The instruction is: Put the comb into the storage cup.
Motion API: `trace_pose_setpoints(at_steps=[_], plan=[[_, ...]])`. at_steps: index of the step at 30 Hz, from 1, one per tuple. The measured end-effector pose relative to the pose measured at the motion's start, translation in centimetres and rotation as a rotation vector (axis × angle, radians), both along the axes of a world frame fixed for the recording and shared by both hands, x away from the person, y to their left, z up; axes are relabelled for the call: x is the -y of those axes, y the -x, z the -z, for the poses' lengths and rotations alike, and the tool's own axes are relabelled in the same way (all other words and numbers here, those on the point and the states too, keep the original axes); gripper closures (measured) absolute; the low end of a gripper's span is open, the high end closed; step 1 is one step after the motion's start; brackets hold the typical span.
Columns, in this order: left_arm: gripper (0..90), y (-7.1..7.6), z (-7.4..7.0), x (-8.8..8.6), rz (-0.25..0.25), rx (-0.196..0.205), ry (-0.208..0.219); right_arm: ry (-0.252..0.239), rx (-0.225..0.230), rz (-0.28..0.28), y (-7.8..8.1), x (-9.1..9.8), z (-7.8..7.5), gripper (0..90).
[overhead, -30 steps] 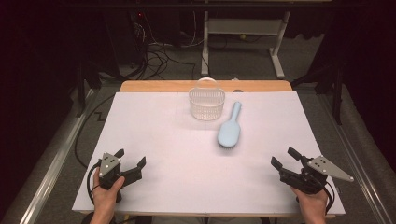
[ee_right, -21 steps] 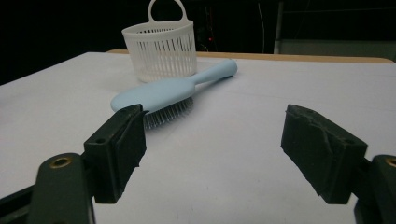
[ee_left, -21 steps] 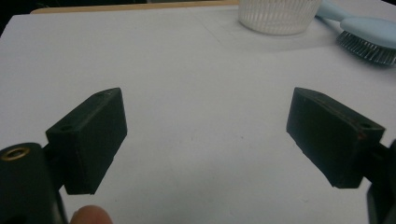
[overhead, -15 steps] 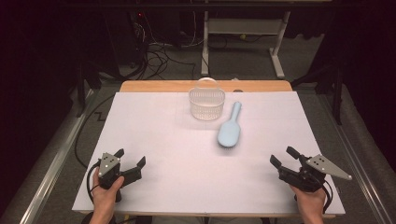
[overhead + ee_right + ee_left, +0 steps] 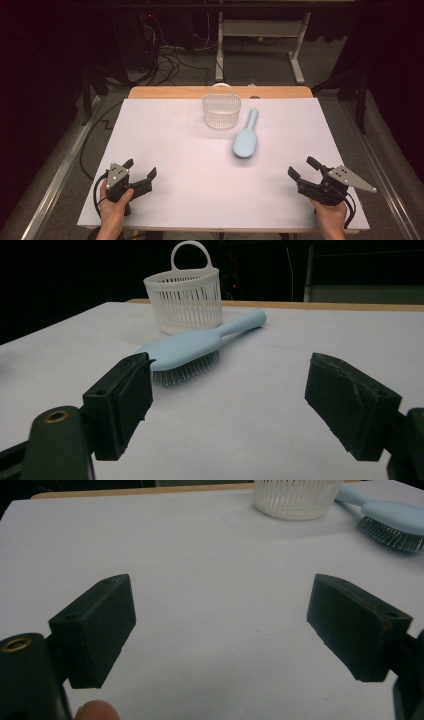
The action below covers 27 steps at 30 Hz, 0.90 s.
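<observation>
No lettering, label, brand, number or sign can be read anywhere, neither on the things lying on the counter nor on the gear beyond its far edge.

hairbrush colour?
Light blue hairbrush, bristles down; clearest in the right gripper view.

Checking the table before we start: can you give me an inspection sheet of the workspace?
Surface: white table, bare in front.
Job's things: blue hairbrush bristles down, beside white basket, which stands upright.
Clutter: nothing seen.
Grippers: left gripper and right gripper open, nothing between the jaws, at the near corners; the right's jaws have just been opening.
Cables: loose tangle on the floor behind.
Surroundings: dark, grey table frame beyond.
</observation>
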<state>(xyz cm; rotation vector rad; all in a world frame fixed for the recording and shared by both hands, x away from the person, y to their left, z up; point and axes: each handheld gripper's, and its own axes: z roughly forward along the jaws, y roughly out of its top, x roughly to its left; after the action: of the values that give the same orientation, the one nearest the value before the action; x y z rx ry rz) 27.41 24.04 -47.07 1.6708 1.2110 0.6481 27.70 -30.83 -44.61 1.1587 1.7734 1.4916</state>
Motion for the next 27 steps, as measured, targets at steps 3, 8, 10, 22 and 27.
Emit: trace_pose_setpoints(at_steps=[3, 8, 10, 22, 27], plan=[[13.0, -0.1, 0.0, 0.0, 0.001, -0.003, 0.001, 0.002, -0.002, 0.003, -0.1, -0.2, 0.0, 17.7], [13.0, -0.1, 0.0, -0.1, 0.004, -0.005, 0.002, 0.003, 0.008, -0.009, -0.3, -0.7, 0.0, 16.4], [13.0, -0.2, 0.1, -0.1, 0.004, -0.006, 0.003, 0.002, 0.016, -0.021, -0.3, -0.9, 0.0, 16.3], [13.0, -0.2, 0.1, 0.0, 0.004, -0.008, 0.006, 0.001, 0.028, -0.059, -1.0, -2.7, -0.2, 16.6], [13.0, -0.2, 0.1, 0.0, 0.007, -0.007, 0.008, 0.015, 0.026, -0.080, -1.6, -4.0, -0.3, 17.1]])
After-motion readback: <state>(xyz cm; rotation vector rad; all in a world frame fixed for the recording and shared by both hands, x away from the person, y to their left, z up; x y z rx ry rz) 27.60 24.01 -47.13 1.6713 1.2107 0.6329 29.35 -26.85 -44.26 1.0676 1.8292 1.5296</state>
